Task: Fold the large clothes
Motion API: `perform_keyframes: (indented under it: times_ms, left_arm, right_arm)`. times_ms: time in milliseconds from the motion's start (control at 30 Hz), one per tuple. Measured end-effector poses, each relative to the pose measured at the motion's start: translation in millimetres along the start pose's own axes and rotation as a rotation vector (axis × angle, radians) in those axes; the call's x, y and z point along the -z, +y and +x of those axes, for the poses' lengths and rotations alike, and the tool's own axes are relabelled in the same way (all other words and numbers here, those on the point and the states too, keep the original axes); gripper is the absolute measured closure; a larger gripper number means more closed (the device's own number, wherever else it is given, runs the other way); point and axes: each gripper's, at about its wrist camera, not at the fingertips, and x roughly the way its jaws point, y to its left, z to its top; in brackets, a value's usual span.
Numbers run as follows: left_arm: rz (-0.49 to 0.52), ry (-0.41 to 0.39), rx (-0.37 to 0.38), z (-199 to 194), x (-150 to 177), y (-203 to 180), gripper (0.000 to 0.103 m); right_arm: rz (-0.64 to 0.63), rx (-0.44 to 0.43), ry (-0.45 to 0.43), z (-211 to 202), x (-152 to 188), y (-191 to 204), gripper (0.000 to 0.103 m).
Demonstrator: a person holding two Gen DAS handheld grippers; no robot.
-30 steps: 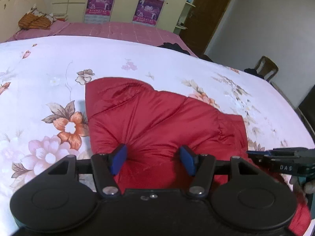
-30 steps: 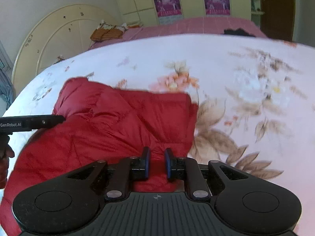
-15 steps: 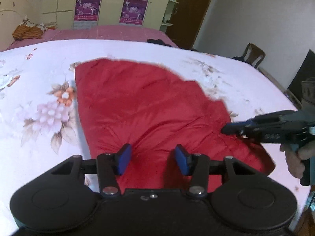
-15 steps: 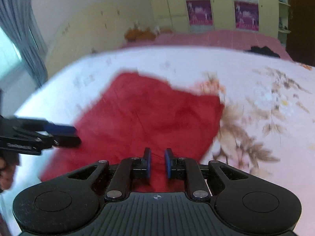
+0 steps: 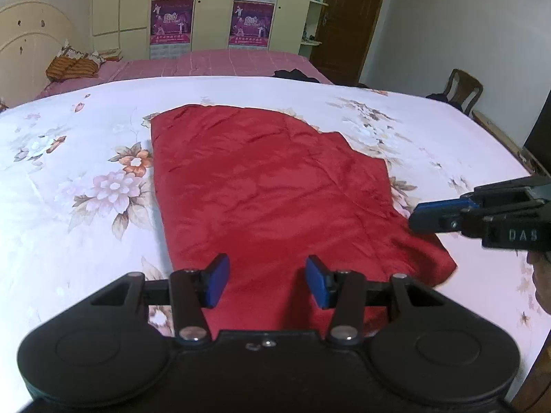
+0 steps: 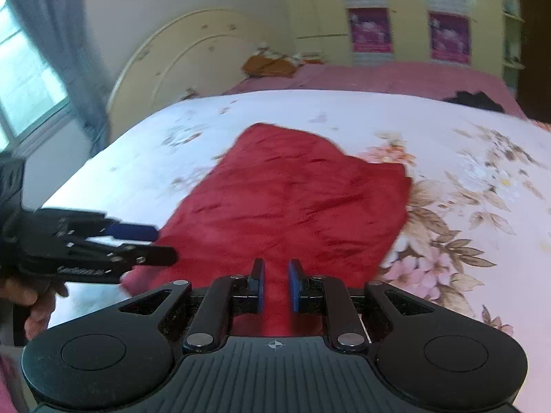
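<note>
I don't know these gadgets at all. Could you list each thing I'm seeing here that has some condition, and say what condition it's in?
Red garment: lying spread out on the bed, lightly wrinkled.
Left gripper: open, fingers wide apart above the garment's near edge, holding nothing.
Right gripper: narrow gap between the fingers, garment showing through; grip cannot be told.
Floral bedsheet: spread flat under the garment.
Wardrobe doors: closed.

red garment (image 5: pixel 272 186): 1 | tongs (image 5: pixel 267 280) (image 6: pixel 275 284): 2 | posters (image 5: pixel 170 22): 2 | chair (image 5: pixel 461 89): 1
</note>
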Motion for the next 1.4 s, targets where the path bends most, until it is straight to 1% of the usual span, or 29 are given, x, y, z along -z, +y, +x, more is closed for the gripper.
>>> perform_keyframes:
  times_ms: [133,300,567,700,833,900,933,967,1000,1033,1100,1200,1267,1300,1333,1367,1400]
  left_arm:
    - [-0.001,0.013,-0.013,0,10,-10,0.056]
    - [-0.020,0.021,-0.019,0,20,-12,0.056]
    - [-0.021,0.036,-0.022,11,31,-10,0.056]
    - [-0.025,0.043,-0.013,21,36,-6,0.056]
    - [-0.012,0.048,-0.009,25,38,-6,0.056]
    - [-0.014,0.055,-0.003,24,36,-6,0.056]
    - [-0.017,0.060,0.003,20,32,-5,0.056]
    - [-0.021,0.052,0.013,15,27,-4,0.056]
    - [-0.025,0.026,0.026,8,22,-2,0.055]
    - [-0.028,-0.006,0.034,2,17,0,0.054]
    - [-0.031,-0.060,0.031,0,2,7,0.054]
    - [-0.023,-0.099,0.015,16,-24,17,0.054]
    - [-0.032,-0.095,0.008,38,-38,26,0.054]
    - [-0.043,-0.084,0.008,49,-42,31,0.054]
    - [-0.053,-0.068,-0.012,60,-44,37,0.054]
    - [-0.064,-0.057,-0.027,69,-45,43,0.051]
    - [-0.075,-0.049,-0.030,75,-44,49,0.051]
  right_arm:
    - [-0.006,-0.015,0.036,3,11,9,0.087]
    - [-0.022,0.006,0.083,16,26,6,0.087]
    - [0.014,0.028,0.116,26,38,-5,0.088]
    - [0.031,0.031,0.139,38,47,-11,0.088]
    - [0.034,0.033,0.146,43,48,-13,0.088]
    - [0.035,0.034,0.152,39,43,-12,0.087]
    - [0.046,0.027,0.140,33,39,-11,0.087]
    - [0.060,0.010,0.108,23,33,-11,0.087]
    - [0.070,-0.005,0.065,12,25,-13,0.087]
    - [0.068,-0.001,0.029,5,16,-14,0.087]
    - [0.058,0.025,-0.030,0,-1,-18,0.087]
    - [0.075,0.102,-0.079,17,-27,-35,0.087]
    - [0.119,0.118,-0.065,36,-38,-51,0.087]
    - [0.113,0.130,-0.056,48,-42,-56,0.087]
    - [0.105,0.158,-0.039,59,-43,-61,0.087]
    - [0.120,0.173,-0.018,69,-41,-68,0.087]
    - [0.144,0.186,-0.007,78,-35,-79,0.088]
